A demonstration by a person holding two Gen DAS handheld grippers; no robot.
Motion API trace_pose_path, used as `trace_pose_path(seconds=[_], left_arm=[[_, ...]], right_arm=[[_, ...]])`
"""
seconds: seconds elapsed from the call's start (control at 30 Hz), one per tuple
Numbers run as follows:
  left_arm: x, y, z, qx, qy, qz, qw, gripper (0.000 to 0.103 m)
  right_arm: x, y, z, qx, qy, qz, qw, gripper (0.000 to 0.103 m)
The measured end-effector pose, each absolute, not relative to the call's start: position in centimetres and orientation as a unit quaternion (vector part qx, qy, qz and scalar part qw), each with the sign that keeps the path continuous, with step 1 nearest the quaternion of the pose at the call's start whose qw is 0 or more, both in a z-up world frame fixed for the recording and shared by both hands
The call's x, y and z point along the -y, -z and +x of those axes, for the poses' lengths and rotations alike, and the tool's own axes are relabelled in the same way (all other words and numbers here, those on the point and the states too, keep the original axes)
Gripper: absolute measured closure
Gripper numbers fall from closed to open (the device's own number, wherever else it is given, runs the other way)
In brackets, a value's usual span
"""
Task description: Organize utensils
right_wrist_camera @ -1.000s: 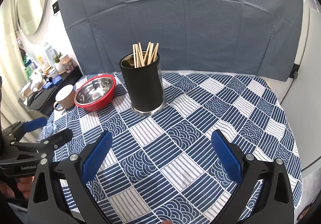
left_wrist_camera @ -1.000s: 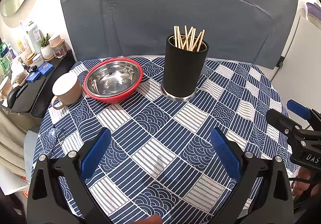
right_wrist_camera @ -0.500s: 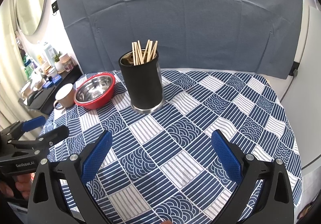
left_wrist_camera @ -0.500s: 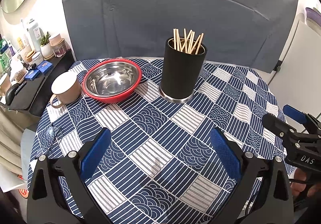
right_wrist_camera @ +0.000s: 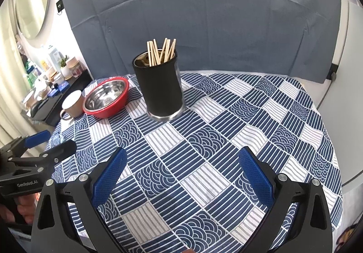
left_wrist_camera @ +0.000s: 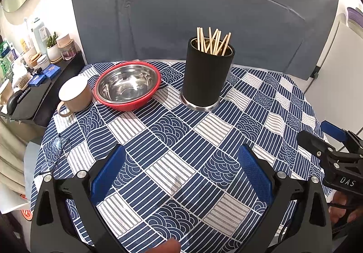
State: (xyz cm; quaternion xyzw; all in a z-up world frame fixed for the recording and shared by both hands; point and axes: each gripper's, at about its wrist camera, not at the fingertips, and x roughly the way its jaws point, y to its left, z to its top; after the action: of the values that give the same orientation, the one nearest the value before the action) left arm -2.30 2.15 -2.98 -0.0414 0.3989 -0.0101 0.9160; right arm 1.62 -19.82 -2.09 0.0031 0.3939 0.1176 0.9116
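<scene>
Both wrist views have drawn back and risen slightly over the last second, so more of the bench shows and the holder sits a little farther off; nothing on the bench itself has shifted. Pale wooden chopsticks (left_wrist_camera: 213, 41) stand bundled, tips splayed, inside the tall black cylindrical holder with a steel base (left_wrist_camera: 207, 76), upright near the far middle of the round bench under a blue-and-white patterned cloth (left_wrist_camera: 172, 139). Judged from this, the utensils are already gathered, and the holder stands centrally so either side can reach it. Just left of it, apart from it, sits the red-rimmed steel bowl (left_wrist_camera: 127, 85), empty, with the beige ceramic mug (left_wrist_camera: 76, 94) close beside it. Left tongs (left_wrist_camera: 181, 169) hover over the near cloth, spread wide and holding nothing; right tongs (right_wrist_camera: 181, 169) likewise stand wide apart and hold nothing, well short of the holder.
</scene>
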Motion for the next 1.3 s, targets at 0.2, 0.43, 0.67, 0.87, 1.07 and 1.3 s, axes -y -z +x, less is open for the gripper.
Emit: trace_pose_path(seconds=[0.2,0.43,0.67,0.87,1.07,1.3], left_arm=[[-2.0,3.1,-2.5,-0.403,0.016,-0.042,0.914,0.006],[-1.7,3.3,-2.8,-0.409,0.020,-0.036,0.912,0.006],[-1.4,3.3,-3.0,-0.411,0.020,-0.031,0.911,0.006],[-1.8,2.7,-3.7,-0.394,0.019,-0.043,0.918,0.006],[-1.9,2.8,-3.5,-0.398,0.005,-0.041,0.916,0.006],[-1.7,3.0,-3.3,-0.405,0.004,-0.035,0.914,0.006]], right_arm=[[20.2,2.7,1.6,-0.410,-0.115,0.011,0.905,0.008],[20.5,2.9,1.1,-0.415,-0.112,0.014,0.903,0.008],[20.6,3.0,0.8,-0.415,-0.112,0.014,0.903,0.008],[20.5,2.8,0.6,-0.412,-0.115,0.012,0.904,0.008],[20.4,2.6,0.6,-0.408,-0.118,0.010,0.905,0.008],[20.5,2.6,0.8,-0.407,-0.118,0.009,0.906,0.008]])
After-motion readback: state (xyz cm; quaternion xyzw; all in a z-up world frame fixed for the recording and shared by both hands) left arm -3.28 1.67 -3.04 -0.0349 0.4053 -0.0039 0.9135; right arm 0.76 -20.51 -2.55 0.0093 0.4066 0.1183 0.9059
